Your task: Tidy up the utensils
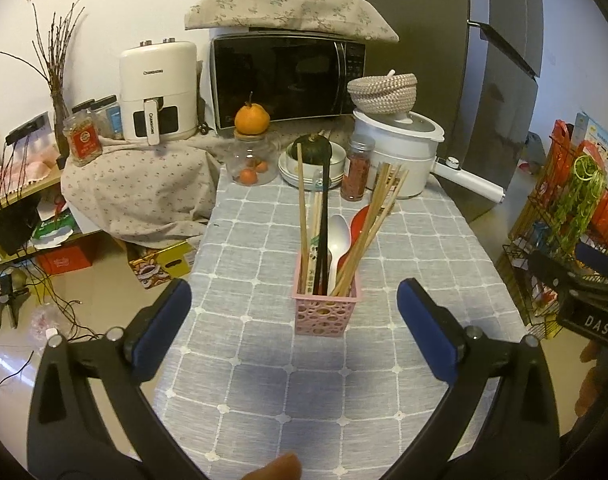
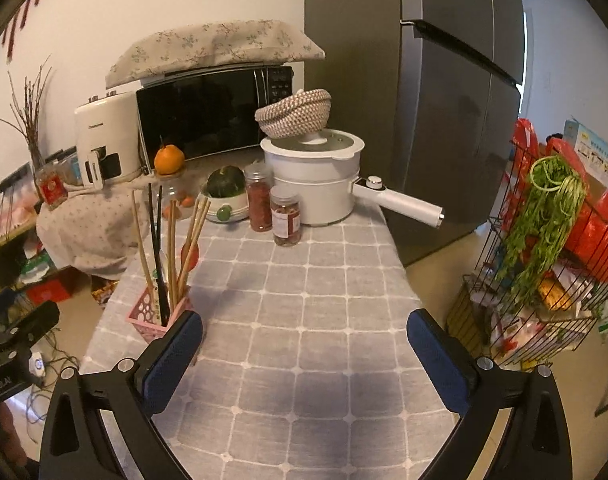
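A pink holder (image 1: 327,312) with round cut-outs stands upright on the grey checked tabletop (image 1: 264,380), the landmark for everything here. Standing in it are wooden chopsticks (image 1: 378,216), a black pair (image 1: 324,216), and a white spoon (image 1: 339,236). A red spoon-like piece (image 1: 362,220) shows just behind the chopsticks; whether it sits in the holder or lies beyond it cannot be told.

The left tongs (image 1: 294,296) are spread wide and empty, on the near side of the holder and apart from it. The right tongs (image 2: 304,328) are also spread wide and empty, to the right of the holder (image 2: 154,314), their left pad just beside it; whether it touches is unclear.

No loose utensil lies on the cloth around the holder, so the sorting looks finished or nearly so.

Beyond the holder stand a glass jar topped with an orange (image 1: 252,118), stacked bowls, spice jars (image 2: 286,220), a white pot (image 2: 316,176) and a microwave (image 1: 284,76).

The holder's inside and the utensils' lower ends are hidden. The near edge of the tabletop is cut off by the tongs. Part of a finger shows at the bottom of the left view.
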`<move>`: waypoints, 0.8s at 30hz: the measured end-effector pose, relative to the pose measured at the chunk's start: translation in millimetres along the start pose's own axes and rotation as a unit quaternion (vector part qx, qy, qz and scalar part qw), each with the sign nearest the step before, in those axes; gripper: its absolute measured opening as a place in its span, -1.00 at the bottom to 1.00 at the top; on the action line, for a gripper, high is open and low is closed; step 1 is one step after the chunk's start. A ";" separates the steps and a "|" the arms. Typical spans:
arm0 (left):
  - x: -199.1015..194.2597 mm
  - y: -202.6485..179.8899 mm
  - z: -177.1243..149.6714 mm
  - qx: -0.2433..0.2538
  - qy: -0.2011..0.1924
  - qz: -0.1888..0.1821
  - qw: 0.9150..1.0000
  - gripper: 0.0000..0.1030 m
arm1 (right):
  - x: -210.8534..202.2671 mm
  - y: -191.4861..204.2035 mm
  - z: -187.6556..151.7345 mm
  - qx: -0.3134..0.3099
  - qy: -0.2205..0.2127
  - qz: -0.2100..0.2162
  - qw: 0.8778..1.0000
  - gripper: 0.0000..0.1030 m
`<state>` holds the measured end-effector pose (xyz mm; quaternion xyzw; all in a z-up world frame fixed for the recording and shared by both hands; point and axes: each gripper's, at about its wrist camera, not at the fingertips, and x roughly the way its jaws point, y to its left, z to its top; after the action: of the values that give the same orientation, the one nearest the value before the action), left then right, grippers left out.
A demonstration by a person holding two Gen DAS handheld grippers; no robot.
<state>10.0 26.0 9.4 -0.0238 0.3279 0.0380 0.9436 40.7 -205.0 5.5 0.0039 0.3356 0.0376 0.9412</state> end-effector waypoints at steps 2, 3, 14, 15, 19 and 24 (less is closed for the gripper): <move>-0.2 -1.4 -1.2 0.002 0.001 -0.003 1.000 0.99 | 2.2 1.4 -0.2 -0.004 0.004 -0.001 1.000 1.00; -1.1 -2.3 -2.0 0.003 0.001 -0.003 1.000 0.99 | 3.1 2.6 -0.8 -0.005 0.006 -0.001 1.000 1.00; -5.5 -3.9 -3.4 0.004 -0.003 -0.009 1.000 0.99 | 9.7 8.8 -4.8 -0.009 0.020 0.005 1.000 1.00; -5.3 -3.8 -3.4 0.004 -0.003 -0.009 1.000 0.99 | 10.6 8.2 -5.3 -0.008 0.021 0.006 1.000 1.00; -5.5 -5.3 -3.6 0.007 -0.003 -0.009 1.000 0.99 | 11.8 7.0 -5.3 -0.004 0.025 0.009 1.000 1.00; -6.0 -7.1 -4.3 0.009 -0.004 -0.009 1.000 0.99 | 12.2 6.8 -5.3 -0.003 0.024 0.010 1.000 1.00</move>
<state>3.3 18.4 9.9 -0.0181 0.3247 0.0264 0.9453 46.3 -197.4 -6.1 0.0033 0.3584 0.0479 0.9323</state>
